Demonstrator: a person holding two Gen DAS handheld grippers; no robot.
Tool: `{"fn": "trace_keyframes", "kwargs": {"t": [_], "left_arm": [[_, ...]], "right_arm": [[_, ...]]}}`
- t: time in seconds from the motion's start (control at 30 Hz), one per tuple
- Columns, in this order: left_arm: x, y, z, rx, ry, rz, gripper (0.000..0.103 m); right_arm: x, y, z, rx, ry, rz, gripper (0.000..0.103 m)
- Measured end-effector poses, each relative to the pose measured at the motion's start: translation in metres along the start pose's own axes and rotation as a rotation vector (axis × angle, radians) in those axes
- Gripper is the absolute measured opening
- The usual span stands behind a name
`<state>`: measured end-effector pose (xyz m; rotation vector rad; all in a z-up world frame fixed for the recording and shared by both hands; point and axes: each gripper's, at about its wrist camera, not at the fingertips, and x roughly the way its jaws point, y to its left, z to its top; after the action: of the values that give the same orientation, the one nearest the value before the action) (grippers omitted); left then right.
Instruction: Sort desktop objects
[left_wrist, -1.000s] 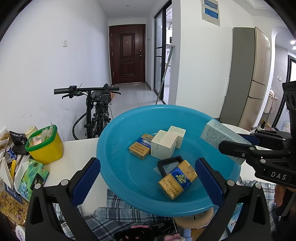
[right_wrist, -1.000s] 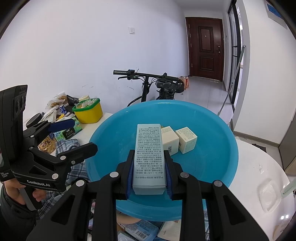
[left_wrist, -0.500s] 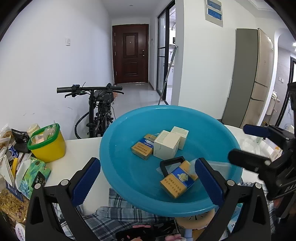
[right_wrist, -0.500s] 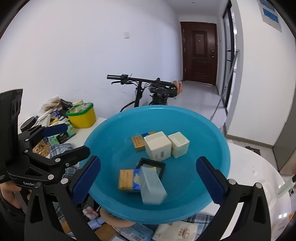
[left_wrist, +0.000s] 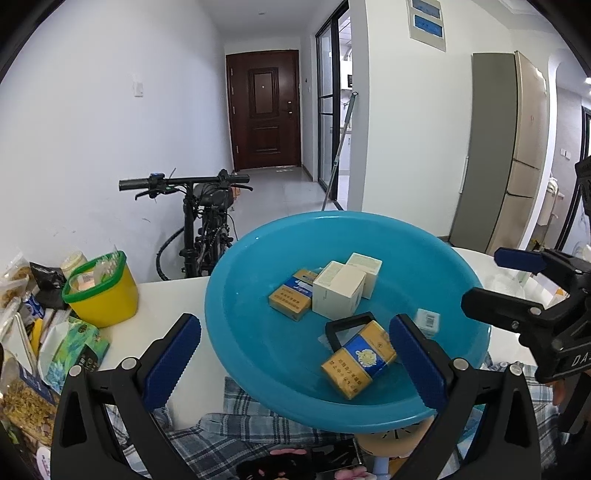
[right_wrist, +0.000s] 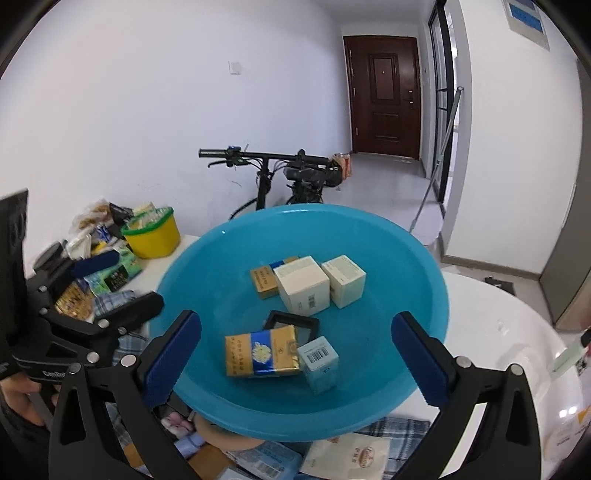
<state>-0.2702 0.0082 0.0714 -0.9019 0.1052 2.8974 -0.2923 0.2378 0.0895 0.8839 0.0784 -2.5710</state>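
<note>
A blue basin (left_wrist: 236, 295) (right_wrist: 406, 258) lies in front of both grippers. In it are two white boxes (right_wrist: 303, 286) (right_wrist: 345, 280), a yellow-blue pack (right_wrist: 264, 282), a black frame (right_wrist: 291, 319), a second yellow-blue pack (right_wrist: 260, 350) (left_wrist: 356, 360) and, right beside that pack, a pale blue-grey box (right_wrist: 319, 363) (left_wrist: 427, 321). My right gripper (right_wrist: 295, 317) (left_wrist: 482, 278) hangs open above the basin's near rim with nothing between its pads. My left gripper (left_wrist: 295, 321) (right_wrist: 139, 276) is also open and holds nothing, at the basin's left side.
A yellow tub with a green rim (left_wrist: 101, 291) and several snack packets (left_wrist: 74, 343) crowd the table's left. A plaid cloth (left_wrist: 236, 417) and flat packets (right_wrist: 351, 454) lie under the basin's near edge. A bicycle (left_wrist: 207, 221) stands behind the white table (right_wrist: 498, 332).
My right gripper opened and let go of the pale blue-grey box, which fell into the basin and came to rest beside the near yellow-blue pack. The left gripper stayed open and in place.
</note>
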Motion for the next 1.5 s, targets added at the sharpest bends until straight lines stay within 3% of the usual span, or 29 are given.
{"fn": "trace_keyframes", "kwargs": {"t": [0.13,0.4,0.6,0.8,1.13,1.5], "left_arm": [[-0.005,-0.006,0.001,0.025,-0.010,0.037,0.103],[-0.022,-0.017,-0.003,0.043,-0.008,0.042,0.103],[-0.057,-0.013,-0.006,-0.008,-0.033,-0.002,0.103],[-0.107,-0.013,-0.016,0.005,-0.074,0.030,0.103],[-0.173,-0.015,-0.068,0.005,-0.115,0.040,0.103],[-0.169,-0.028,-0.138,-0.020,-0.050,0.038,0.103]], "right_arm": [[-0.006,0.004,0.001,-0.009,-0.002,-0.031,0.103],[-0.026,0.003,-0.009,0.005,0.021,-0.068,0.103],[-0.055,0.007,-0.017,0.023,0.004,-0.098,0.103],[-0.096,0.029,-0.027,0.023,-0.058,-0.111,0.103],[-0.149,0.063,-0.083,0.008,-0.091,-0.106,0.103],[-0.152,0.066,-0.142,0.067,-0.065,-0.092,0.103]]}}
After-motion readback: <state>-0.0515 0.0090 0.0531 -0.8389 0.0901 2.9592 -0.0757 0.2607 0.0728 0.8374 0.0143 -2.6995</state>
